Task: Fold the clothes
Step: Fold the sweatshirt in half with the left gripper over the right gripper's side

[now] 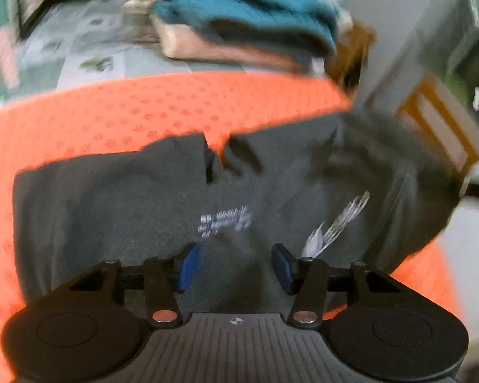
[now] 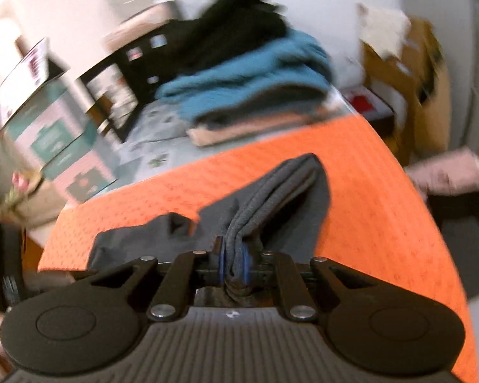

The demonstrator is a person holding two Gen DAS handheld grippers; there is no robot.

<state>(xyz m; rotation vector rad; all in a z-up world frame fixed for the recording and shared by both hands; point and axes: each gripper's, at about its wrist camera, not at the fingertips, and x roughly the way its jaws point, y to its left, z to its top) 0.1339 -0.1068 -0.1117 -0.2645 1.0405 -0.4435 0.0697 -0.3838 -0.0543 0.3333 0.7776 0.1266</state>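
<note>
A dark grey T-shirt (image 1: 137,204) with white print lies spread on an orange patterned cloth (image 1: 150,111). My left gripper (image 1: 234,266) hovers over the shirt's near part, its blue pads apart with no fold between them. In the right wrist view my right gripper (image 2: 233,266) is shut on a bunched edge of the grey T-shirt (image 2: 284,188), and the fabric rises from the orange cloth (image 2: 367,191) in a ridge up to the pads. Both views are motion-blurred.
A stack of folded clothes (image 1: 239,22), teal on top of beige, sits behind the orange cloth; the stack (image 2: 249,95) also has a black garment behind it. Boxes (image 2: 51,127) stand at the left, a cardboard box (image 2: 421,73) at the right.
</note>
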